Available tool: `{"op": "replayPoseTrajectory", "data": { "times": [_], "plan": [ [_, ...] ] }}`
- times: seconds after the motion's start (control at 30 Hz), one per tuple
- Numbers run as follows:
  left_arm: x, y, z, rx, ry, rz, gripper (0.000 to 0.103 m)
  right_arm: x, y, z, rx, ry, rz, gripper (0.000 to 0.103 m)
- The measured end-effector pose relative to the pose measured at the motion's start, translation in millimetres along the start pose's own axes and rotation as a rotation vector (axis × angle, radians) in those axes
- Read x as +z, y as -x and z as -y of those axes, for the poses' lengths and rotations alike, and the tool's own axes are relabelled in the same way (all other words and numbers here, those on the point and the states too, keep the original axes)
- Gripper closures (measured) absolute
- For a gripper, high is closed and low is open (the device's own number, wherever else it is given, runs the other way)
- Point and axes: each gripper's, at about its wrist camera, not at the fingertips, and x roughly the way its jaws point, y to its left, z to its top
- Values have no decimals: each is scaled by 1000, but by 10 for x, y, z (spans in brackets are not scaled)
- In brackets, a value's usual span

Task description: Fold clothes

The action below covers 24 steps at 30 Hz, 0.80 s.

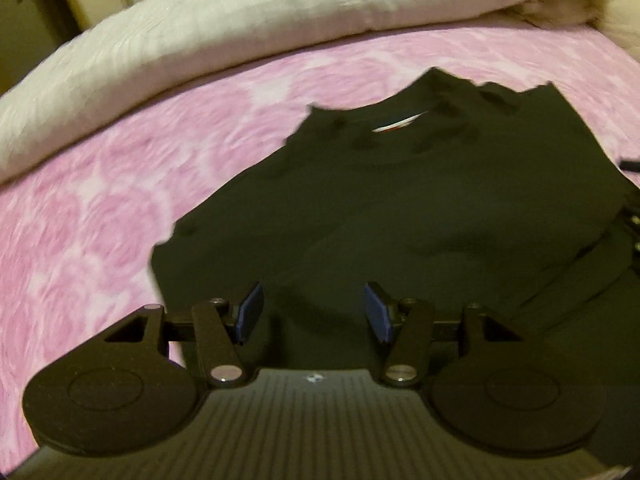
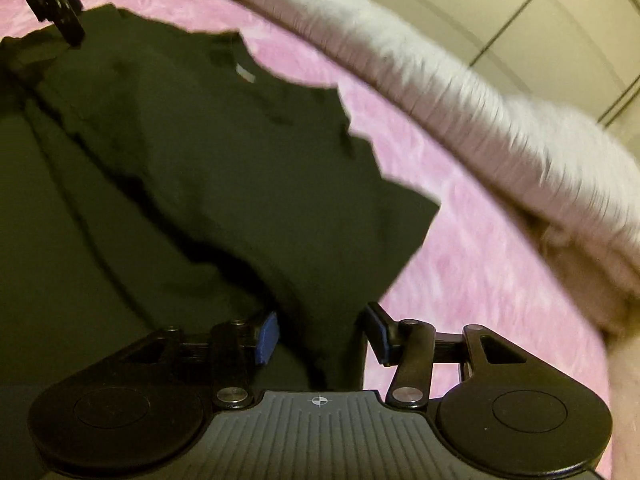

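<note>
A dark T-shirt point(image 1: 400, 200) lies on a pink patterned bedsheet point(image 1: 100, 200), collar with a white label point(image 1: 400, 125) at the far side. My left gripper point(image 1: 314, 312) is open just above the shirt's near part, blue pads wide apart, nothing between them. In the right wrist view the same shirt point(image 2: 224, 152) spreads to the left. My right gripper point(image 2: 320, 336) is open, and a fold of the shirt's fabric runs between its two blue pads. The left gripper also shows in the right wrist view point(image 2: 56, 4) at the top left.
A rolled white blanket point(image 1: 240, 28) lies along the far edge of the bed, also in the right wrist view point(image 2: 480, 112). Cream cupboard doors point(image 2: 500, 12) stand behind it. Bare pink sheet point(image 2: 480, 260) stretches right of the shirt.
</note>
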Motion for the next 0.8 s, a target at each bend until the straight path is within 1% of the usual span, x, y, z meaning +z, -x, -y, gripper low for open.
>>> {"op": "replayPoseTrajectory", "data": {
  "times": [0.03,0.1,0.17,0.2,0.33,0.43,0.5,0.57,0.67,0.73,0.8],
  "plan": [
    [24,-16,69,-5,-7,7,52,-3,-17,3,-19,6,23,53],
    [69,-62,206,-15,-16,14,52,-52,0,90,-83,-21,55,53],
    [92,-123,316,-27,-25,6,52,-157,5,294,-147,-122,40,53],
    [95,-158,367,-30,-31,2,52,-210,-5,364,-150,-152,25,53],
    [77,-259,478,-29,-57,-13,52,-418,-62,587,-125,-238,-41,53],
    [70,-253,460,-16,-55,-20,52,-408,-58,661,-83,-246,-55,53],
    [47,-205,387,1,-47,-24,52,-390,14,674,-78,-254,-69,52],
    [8,-156,272,22,-27,-31,52,-410,84,684,-72,-267,-90,52],
    [-77,-121,52,47,52,-57,52,-484,209,634,-68,-272,-133,52],
    [-114,-125,-86,18,100,-68,52,-503,282,593,-68,-283,-154,52],
    [-129,-151,-176,-23,123,-73,52,-483,384,560,-73,-296,-165,51]
  ]
}}
